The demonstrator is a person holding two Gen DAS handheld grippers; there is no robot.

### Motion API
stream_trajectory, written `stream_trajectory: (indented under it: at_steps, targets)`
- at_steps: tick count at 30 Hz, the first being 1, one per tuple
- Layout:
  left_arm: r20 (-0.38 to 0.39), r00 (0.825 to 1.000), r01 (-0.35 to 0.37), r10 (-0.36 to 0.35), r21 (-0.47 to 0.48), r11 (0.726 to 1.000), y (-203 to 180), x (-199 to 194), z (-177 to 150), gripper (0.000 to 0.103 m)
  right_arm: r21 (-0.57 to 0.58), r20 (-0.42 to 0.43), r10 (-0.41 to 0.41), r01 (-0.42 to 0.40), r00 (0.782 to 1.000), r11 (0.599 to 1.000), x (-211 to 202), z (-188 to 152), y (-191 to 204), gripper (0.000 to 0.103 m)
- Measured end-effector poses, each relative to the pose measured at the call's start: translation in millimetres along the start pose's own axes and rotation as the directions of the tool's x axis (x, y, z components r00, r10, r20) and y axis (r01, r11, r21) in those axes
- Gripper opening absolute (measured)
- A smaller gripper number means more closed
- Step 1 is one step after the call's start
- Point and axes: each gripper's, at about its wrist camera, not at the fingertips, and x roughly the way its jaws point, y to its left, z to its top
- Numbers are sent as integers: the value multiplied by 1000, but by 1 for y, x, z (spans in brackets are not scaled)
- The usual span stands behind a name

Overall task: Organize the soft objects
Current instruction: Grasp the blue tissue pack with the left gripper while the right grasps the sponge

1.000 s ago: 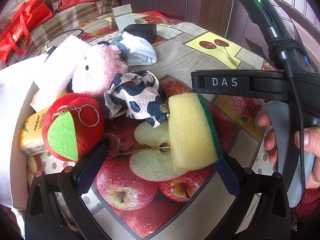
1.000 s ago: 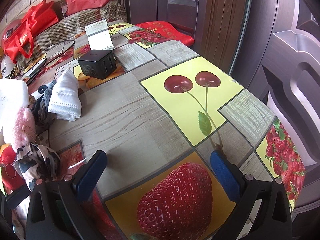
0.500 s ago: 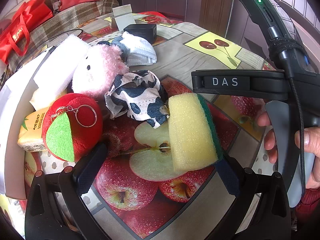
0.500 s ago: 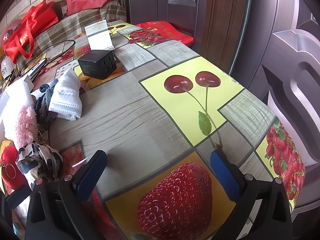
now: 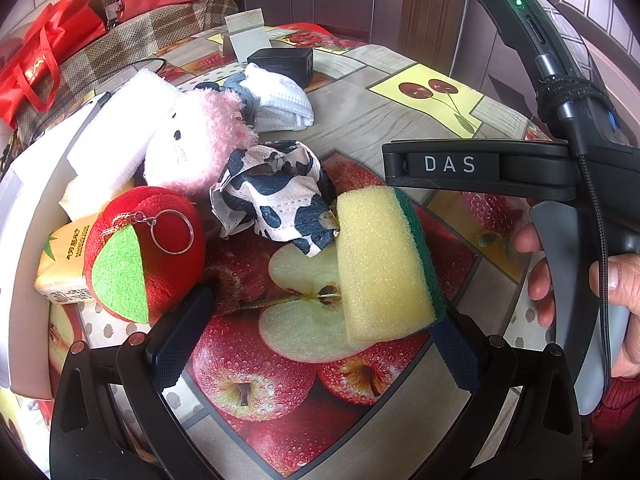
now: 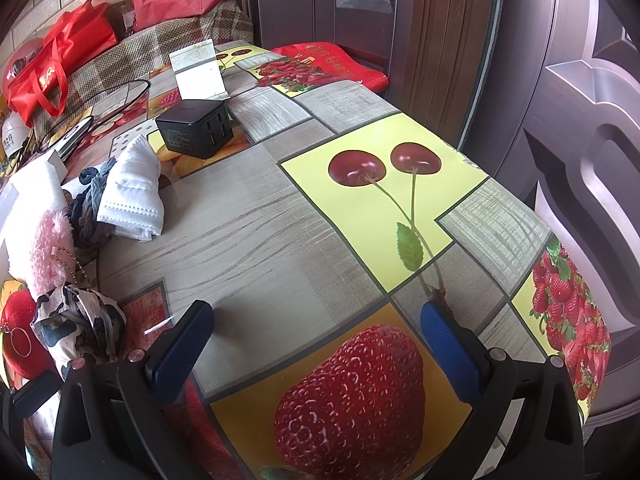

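Left wrist view: left gripper [image 5: 316, 332] spread wide, sponge [image 5: 384, 264] touching its right finger; light, squashy foam, best pinched across its broad faces; right gripper [image 6: 316, 340] spread, empty

The sponge [image 5: 384, 260], right of centre in the left wrist view, is yellow with a dark green edge. Left of it, the cloth [image 5: 276, 196] is white with black cow patches. At lower left the ball [image 5: 148, 252] is red with a bright green wedge. Above it the plush [image 5: 196, 140] is pale pink. The mask [image 5: 282, 102] at upper centre is white, the box [image 5: 282, 65] behind it black. The tablecloth [image 6: 256, 240] is grey wood-grain with fruit panels: red cherries on yellow, a red strawberry on orange. The bag [image 6: 56, 60] at upper left is red.
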Motion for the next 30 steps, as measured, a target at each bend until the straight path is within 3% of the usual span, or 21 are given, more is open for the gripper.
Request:
stream_trajectory:
  at_steps: [5,8,10,14,17,19,21,23,26,30]
  targets:
    - [3,1000,14,-14,-5,1000,-2,-2,-1,102,0,0,0,0,1000,1000,0,0,0,103]
    - [64,986,156,-152,-47,987,-1,-26,-10,102,4,1,5,-5,1000,1000,0,0,-1,103]
    - [139,972,195,-189,-34,980,0,-55,-17,102,13,3,15,-15,1000,1000,-1,0,-2,103]
    - [310,938,174,-155,-35,984,22,-120,-33,103,52,24,59,-60,998,997,-5,0,-11,103]
    - [388,920,89,-53,-77,993,56,-151,-50,103,123,85,136,-146,987,982,-15,-3,-29,103]
    - [369,929,11,26,-96,995,78,-152,-61,103,141,142,222,-242,965,960,-24,-6,-38,103]
    - [296,952,-38,75,-129,991,98,-142,-72,103,104,193,301,-324,934,940,-33,-8,-40,103]
    - [213,976,-10,43,-154,988,112,-128,-84,103,27,217,399,-414,891,910,-43,-10,-36,103]
    - [128,992,42,-20,-176,983,114,-109,-97,103,-119,170,511,-497,842,859,-56,-17,-16,103]
    - [47,999,27,-20,-141,990,97,-88,-101,103,-244,60,563,-535,824,809,-60,-29,21,103]
